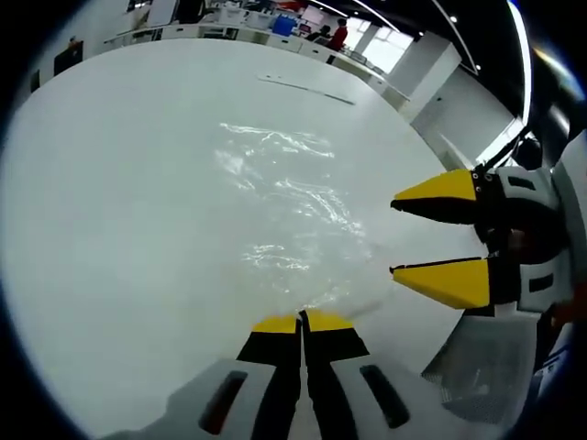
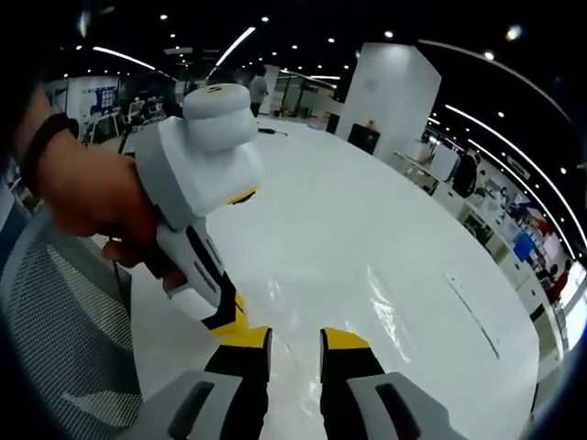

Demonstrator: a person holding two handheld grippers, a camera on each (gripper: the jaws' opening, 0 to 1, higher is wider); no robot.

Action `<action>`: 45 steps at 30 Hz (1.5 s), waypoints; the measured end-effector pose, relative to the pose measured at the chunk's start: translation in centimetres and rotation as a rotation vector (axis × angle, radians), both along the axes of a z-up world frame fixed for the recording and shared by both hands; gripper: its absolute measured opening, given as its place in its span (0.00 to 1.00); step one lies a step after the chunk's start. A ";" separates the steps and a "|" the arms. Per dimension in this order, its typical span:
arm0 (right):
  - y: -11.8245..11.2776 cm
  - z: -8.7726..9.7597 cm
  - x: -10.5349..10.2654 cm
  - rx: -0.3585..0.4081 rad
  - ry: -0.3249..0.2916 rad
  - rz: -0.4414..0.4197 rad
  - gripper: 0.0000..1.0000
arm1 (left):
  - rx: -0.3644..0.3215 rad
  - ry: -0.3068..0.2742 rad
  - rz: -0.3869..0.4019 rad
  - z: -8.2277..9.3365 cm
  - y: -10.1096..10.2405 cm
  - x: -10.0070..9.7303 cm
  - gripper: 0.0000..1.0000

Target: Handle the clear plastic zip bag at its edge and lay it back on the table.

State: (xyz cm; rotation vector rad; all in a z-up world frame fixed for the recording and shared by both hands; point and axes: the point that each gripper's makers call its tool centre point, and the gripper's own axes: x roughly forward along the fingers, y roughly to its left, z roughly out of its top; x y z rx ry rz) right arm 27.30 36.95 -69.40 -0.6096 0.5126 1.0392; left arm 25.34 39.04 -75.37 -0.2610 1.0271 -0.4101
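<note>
In the left gripper view the white table [image 1: 110, 229] spreads wide and bare on the left, its curved far edge meeting a row of desks and a person in red well behind. Toward the middle lies the clear plastic zip bag [image 1: 284, 197], flat on the tabletop and hard to trace: only wrinkled glints show its film, and its outline fades into the white surface. The left gripper [image 1: 301, 323] has its yellow-tipped jaws pressed together at the bag's near edge; whether film is pinched between them cannot be made out. A thin dark line [image 1: 307, 88] lies on the table beyond the bag. At the right, the right gripper [image 1: 394, 236] comes in with its two yellow jaws spread apart, hovering just beside the bag's right side. In the right gripper view, a hand [image 2: 92, 197] at the left grips the left gripper's white body, with a mesh chair back [image 2: 55, 321] below it, cut off by the frame. The right gripper's jaws stand parted over the glossy bag film, with nothing between them. To the right the table runs open and bare to its far curved edge.
</note>
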 end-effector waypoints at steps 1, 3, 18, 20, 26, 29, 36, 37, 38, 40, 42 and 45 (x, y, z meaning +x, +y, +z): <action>0.0 0.1 0.0 0.002 -0.002 -0.001 0.18 | 0.000 0.000 0.000 0.0 0.0 0.0 0.00; -0.1 0.2 -0.1 0.008 -0.001 -0.003 0.19 | -0.002 0.001 0.006 0.0 -0.1 0.1 0.00; -2.0 0.8 -1.3 0.046 0.002 -0.061 0.22 | -0.026 0.015 0.031 0.0 -0.6 1.0 0.00; -2.6 0.8 -1.4 0.048 0.008 -0.076 0.22 | -0.035 0.016 0.040 0.2 -0.8 1.3 0.00; -4.0 0.5 -1.9 0.047 0.014 -0.106 0.24 | -0.047 0.019 0.050 -0.2 -0.9 2.1 0.00; -4.7 0.4 -2.3 0.051 0.023 -0.129 0.24 | -0.063 0.022 0.068 -0.4 -0.9 2.8 0.00; -5.9 0.0 -3.3 0.061 0.039 -0.176 0.24 | -0.095 0.026 0.118 0.0 -1.1 4.0 0.00; -6.3 -0.1 -3.5 0.066 0.050 -0.193 0.24 | -0.098 0.026 0.130 -0.1 -1.1 4.2 0.00; -6.4 -0.2 -3.6 0.071 0.054 -0.202 0.24 | -0.107 0.027 0.145 0.0 -1.1 4.4 0.00; -6.7 -0.4 -3.8 0.073 0.059 -0.217 0.24 | -0.128 0.033 0.191 -0.3 -0.9 4.9 0.00; -7.0 -0.7 -4.0 0.079 0.070 -0.238 0.24 | -0.121 0.043 0.217 -0.9 -0.4 5.1 0.00; -7.2 -0.8 -4.2 0.083 0.080 -0.254 0.24 | -0.132 0.048 0.215 -0.9 -1.0 4.8 0.00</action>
